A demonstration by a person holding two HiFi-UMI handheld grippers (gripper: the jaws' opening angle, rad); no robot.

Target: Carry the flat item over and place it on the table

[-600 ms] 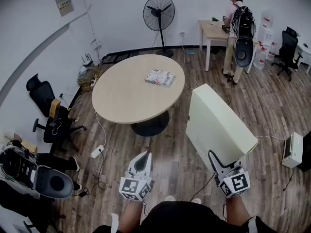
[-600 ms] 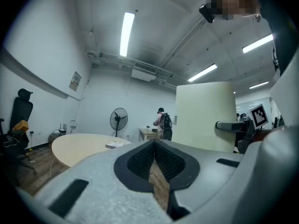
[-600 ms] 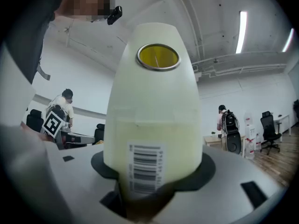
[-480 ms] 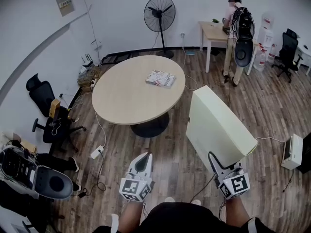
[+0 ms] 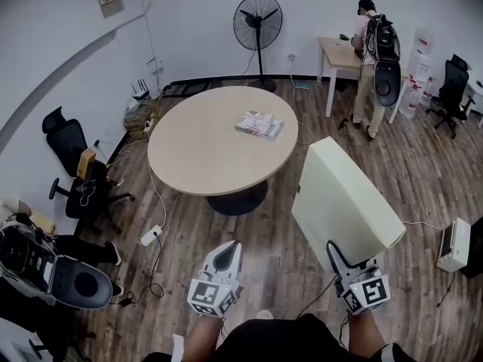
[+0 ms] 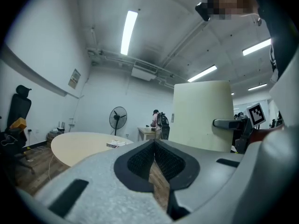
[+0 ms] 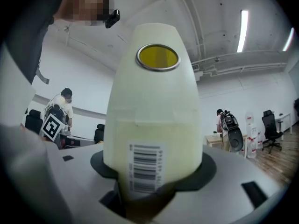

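A pale cream flat panel [image 5: 339, 198] stands upright on its edge in my right gripper [image 5: 338, 252], which is shut on its lower end. In the right gripper view the panel [image 7: 154, 106] fills the middle, with a barcode label [image 7: 144, 167] near the jaws and a round metal-rimmed hole [image 7: 157, 57] higher up. My left gripper [image 5: 224, 256] is shut with nothing in it, low and left of the panel [image 6: 203, 115]. The round beige table [image 5: 223, 138] lies ahead, with a patterned book [image 5: 259, 124] on its far right part.
A standing fan [image 5: 258, 23] is behind the table. A person with a backpack [image 5: 370, 59] stands at a desk [image 5: 339, 51] at the far right. Office chairs [image 5: 72, 164] stand at left and far right. A power strip [image 5: 151, 234] and cables lie on the floor.
The view has shifted slightly: the table and the room sit a little closer and to the right. Both grippers keep their places, and the panel stays in the right one.
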